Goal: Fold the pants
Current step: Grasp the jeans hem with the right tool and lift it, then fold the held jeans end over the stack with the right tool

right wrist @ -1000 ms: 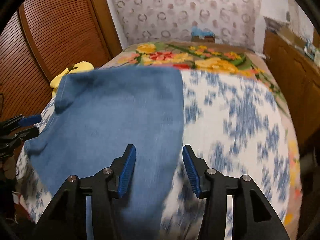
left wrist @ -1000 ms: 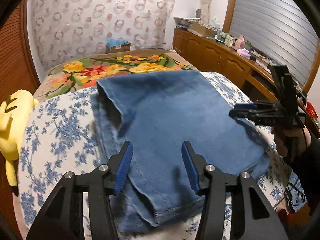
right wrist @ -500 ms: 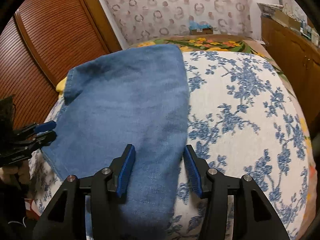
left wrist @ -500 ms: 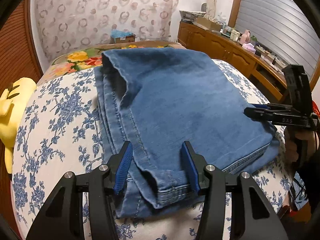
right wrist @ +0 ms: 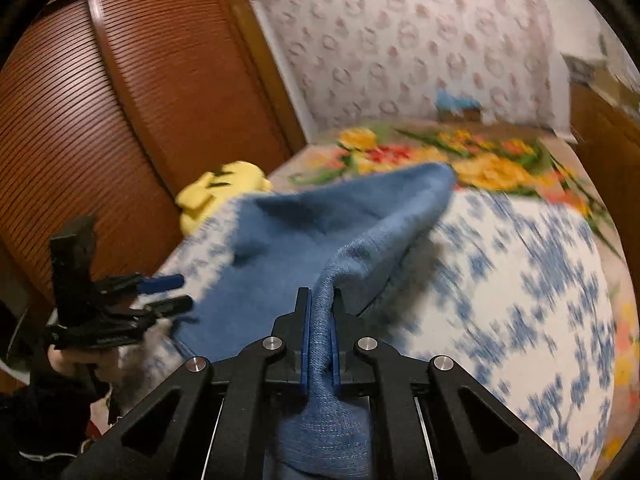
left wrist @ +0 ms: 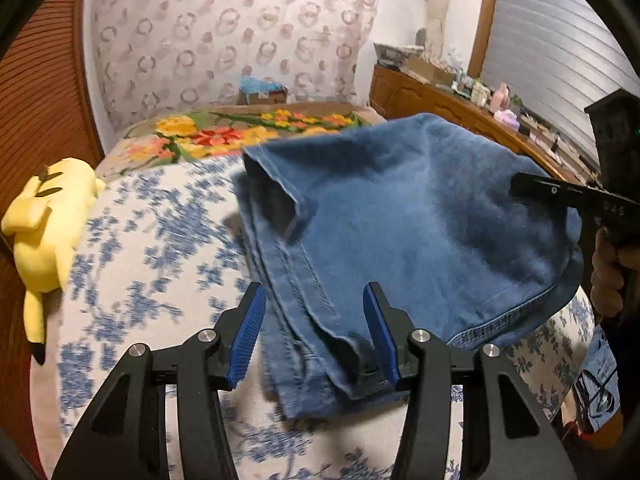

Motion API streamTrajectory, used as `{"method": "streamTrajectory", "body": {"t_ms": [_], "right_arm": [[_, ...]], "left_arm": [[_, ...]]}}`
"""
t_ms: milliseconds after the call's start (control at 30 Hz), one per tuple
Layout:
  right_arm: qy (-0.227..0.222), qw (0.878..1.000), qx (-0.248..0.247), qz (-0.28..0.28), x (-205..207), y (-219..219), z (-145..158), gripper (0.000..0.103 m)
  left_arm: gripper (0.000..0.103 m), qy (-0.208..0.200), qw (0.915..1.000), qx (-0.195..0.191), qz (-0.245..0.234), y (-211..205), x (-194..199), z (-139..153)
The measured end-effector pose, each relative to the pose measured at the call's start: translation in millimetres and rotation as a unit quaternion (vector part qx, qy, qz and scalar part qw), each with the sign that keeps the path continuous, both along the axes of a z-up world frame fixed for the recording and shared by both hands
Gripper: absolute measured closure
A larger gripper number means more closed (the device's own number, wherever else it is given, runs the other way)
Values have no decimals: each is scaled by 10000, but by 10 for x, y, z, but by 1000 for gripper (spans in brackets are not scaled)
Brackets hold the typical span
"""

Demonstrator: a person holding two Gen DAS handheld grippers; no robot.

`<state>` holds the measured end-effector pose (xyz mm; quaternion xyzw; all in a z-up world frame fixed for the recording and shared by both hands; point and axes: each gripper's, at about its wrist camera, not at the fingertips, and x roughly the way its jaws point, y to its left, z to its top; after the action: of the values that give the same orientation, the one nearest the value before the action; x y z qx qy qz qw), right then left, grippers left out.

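Observation:
Blue denim pants (left wrist: pixel 400 220) lie folded on the bed's blue-flowered cover (left wrist: pixel 140 260). My left gripper (left wrist: pixel 313 292) is open, low over the near hem, with denim lying between its blue pads and not pinched. In the right wrist view my right gripper (right wrist: pixel 320 294) has its jaws closing tight on a bunched edge of the pants (right wrist: pixel 320 232). That edge is raised off the bed, so the cloth slopes up to it. The right gripper (left wrist: pixel 520 182) also shows at the pants' right side, and the left gripper (right wrist: pixel 172 292) at the far left, held by a hand.
A yellow plush toy (left wrist: pixel 44 224) lies at the bed's left edge by the louvred wooden doors (right wrist: pixel 100 120). A bright flowered blanket (left wrist: pixel 240 132) covers the head end. A wooden dresser (left wrist: pixel 440 100) with small items runs along the right.
My right gripper closed on the pants' edge and rose, pulling that side up. My left gripper slid along the near hem and stayed open.

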<state>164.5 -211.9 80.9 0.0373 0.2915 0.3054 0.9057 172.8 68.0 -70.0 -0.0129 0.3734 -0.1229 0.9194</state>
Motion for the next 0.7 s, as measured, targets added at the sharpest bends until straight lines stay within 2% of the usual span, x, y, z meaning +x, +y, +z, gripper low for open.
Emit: {"method": "streamTrajectory", "body": {"t_ms": [200,333,467,700], "right_arm": [[-358,9975,-67,602,-41,572,236,96],[-379,9936,-131,1056,-12,1014,203,96],[-288,9891,-300,1410,29,1398,48,96],[-115,9897,-242,1408,147,1394,37,96]], "left_arm": [[51,-232,9991,-41,351,358,-179,155],[51,-323,9975,-47,634,650,-298,207],[51,-378,9951,-78,907,894,-390,223],[51,-433,9941,-108,989,1005,-362,230]]}}
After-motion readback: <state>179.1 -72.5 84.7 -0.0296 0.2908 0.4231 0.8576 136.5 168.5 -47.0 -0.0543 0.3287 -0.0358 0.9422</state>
